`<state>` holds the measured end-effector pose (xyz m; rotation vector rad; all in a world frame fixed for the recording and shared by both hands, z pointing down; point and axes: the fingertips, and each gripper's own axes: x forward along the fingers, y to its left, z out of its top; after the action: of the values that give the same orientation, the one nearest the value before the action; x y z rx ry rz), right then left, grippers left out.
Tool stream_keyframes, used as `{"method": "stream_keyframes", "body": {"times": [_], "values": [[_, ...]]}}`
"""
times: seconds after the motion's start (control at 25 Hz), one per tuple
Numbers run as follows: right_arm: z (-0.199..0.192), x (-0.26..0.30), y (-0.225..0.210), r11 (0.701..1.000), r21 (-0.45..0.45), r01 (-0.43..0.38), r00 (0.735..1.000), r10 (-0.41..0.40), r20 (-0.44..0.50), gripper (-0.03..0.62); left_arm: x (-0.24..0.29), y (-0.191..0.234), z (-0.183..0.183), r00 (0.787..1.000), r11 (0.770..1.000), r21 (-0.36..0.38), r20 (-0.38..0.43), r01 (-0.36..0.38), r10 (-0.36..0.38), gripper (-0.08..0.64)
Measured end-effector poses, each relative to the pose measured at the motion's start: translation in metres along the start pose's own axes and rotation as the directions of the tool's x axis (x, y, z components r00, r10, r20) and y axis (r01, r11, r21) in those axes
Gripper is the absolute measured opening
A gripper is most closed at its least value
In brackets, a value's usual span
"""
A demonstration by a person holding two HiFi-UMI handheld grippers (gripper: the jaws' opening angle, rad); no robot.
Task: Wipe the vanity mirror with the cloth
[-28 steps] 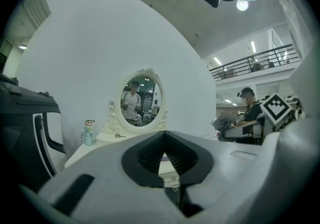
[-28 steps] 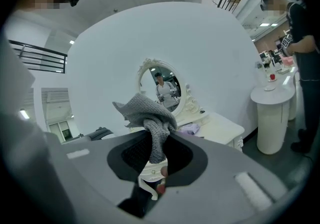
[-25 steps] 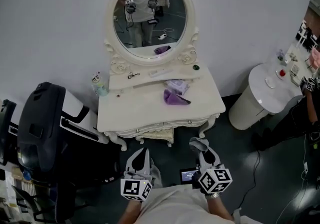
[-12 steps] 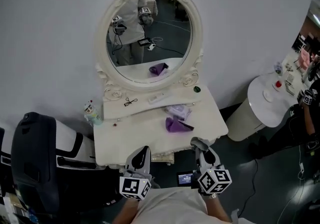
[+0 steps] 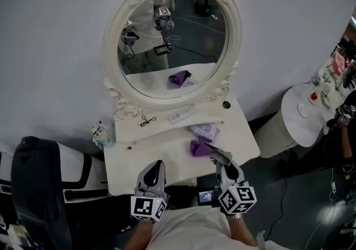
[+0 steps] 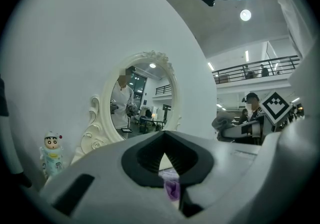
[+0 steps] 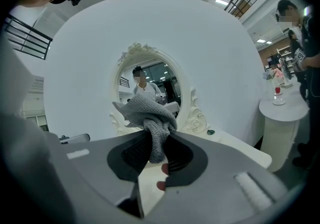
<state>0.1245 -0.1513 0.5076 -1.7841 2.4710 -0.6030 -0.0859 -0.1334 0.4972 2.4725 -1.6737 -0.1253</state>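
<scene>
The oval vanity mirror [image 5: 172,37] in its ornate white frame stands at the back of the white vanity table [image 5: 161,157]. The mirror also shows ahead in the left gripper view [image 6: 140,98] and the right gripper view [image 7: 150,86]. My right gripper [image 5: 222,161] is shut on a grey knitted cloth [image 7: 149,115], whose bunch sticks up between the jaws. It hovers at the table's front edge, beside a purple cloth [image 5: 200,147]. My left gripper [image 5: 156,170] is shut with nothing in it, over the table's front left.
On the table lie a pale pouch [image 5: 204,131], a white flat bar [image 5: 182,114], a black clip [image 5: 147,121], a green knob [image 5: 226,104] and a small figurine [image 5: 100,133]. A black-and-white chair [image 5: 39,187] stands left, a round white side table [image 5: 308,112] right, with a person [image 5: 347,126] beside it.
The view has closed in on the vanity. Both grippers have moved forward from the floor in front to the table's front edge; the grey cloth stays held in the right one.
</scene>
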Motion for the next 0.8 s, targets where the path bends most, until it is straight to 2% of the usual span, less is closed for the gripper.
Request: {"method": "stream_keyframes", "body": {"times": [0.12, 0.36, 0.52, 0.68, 0.8], "values": [[0.007, 0.029, -0.009, 1.000, 0.000, -0.026, 1.000, 0.026, -0.012, 0.069, 0.021, 0.007, 0.004, 0.999, 0.999, 0.010, 0.001, -0.033, 0.033, 0.000], [0.028, 0.093, -0.037, 0.993, 0.013, -0.120, 0.989, 0.121, -0.082, 0.069, 0.062, 0.011, 0.021, 0.987, 0.987, 0.006, 0.018, -0.161, 0.161, 0.000], [0.051, 0.136, -0.052, 0.979, -0.011, -0.203, 0.975, 0.201, -0.095, 0.069, 0.091, 0.014, 0.027, 0.969, 0.970, -0.001, 0.045, -0.243, 0.243, 0.000], [0.072, 0.173, -0.057, 0.958, -0.055, -0.281, 0.956, 0.274, -0.104, 0.069, 0.112, 0.020, 0.032, 0.942, 0.944, -0.003, 0.073, -0.329, 0.328, 0.000], [0.091, 0.193, -0.050, 0.948, -0.072, -0.311, 0.948, 0.304, -0.098, 0.069, 0.125, 0.024, 0.041, 0.941, 0.943, 0.000, 0.070, -0.332, 0.332, 0.000]]}}
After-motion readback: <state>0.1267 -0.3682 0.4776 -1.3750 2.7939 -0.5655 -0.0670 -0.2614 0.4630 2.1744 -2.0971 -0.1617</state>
